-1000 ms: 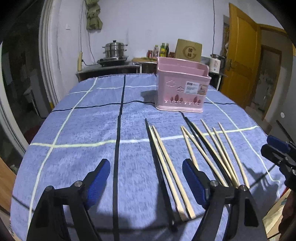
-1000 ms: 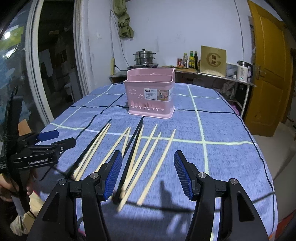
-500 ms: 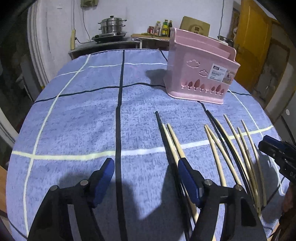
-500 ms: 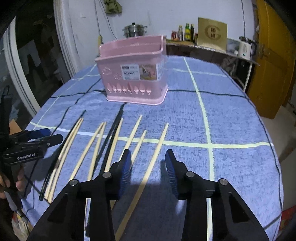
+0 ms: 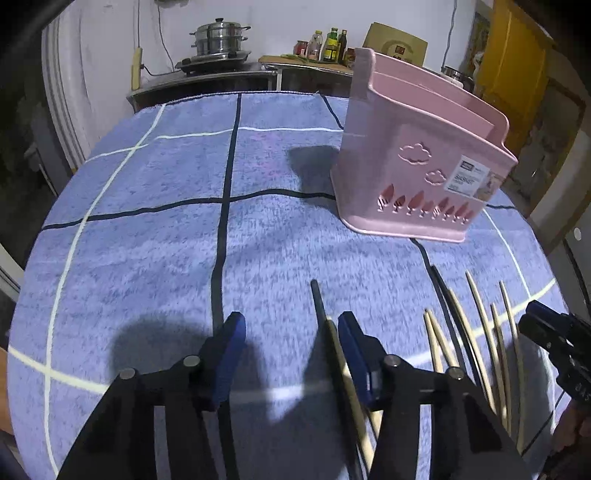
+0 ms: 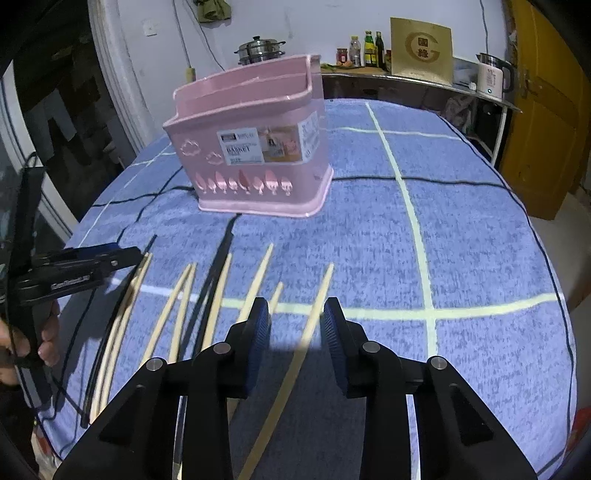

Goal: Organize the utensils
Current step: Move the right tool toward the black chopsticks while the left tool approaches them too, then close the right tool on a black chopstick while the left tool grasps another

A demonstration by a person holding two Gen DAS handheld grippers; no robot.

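We are straddling light, stiff, slippery chopstick (image 6: 295, 363) with parted right gripper (image 6: 295, 325); left gripper (image 5: 290, 343) parted; pinching mid-shaft.

White wall (image 6: 295, 18), yellow door (image 6: 546, 110)
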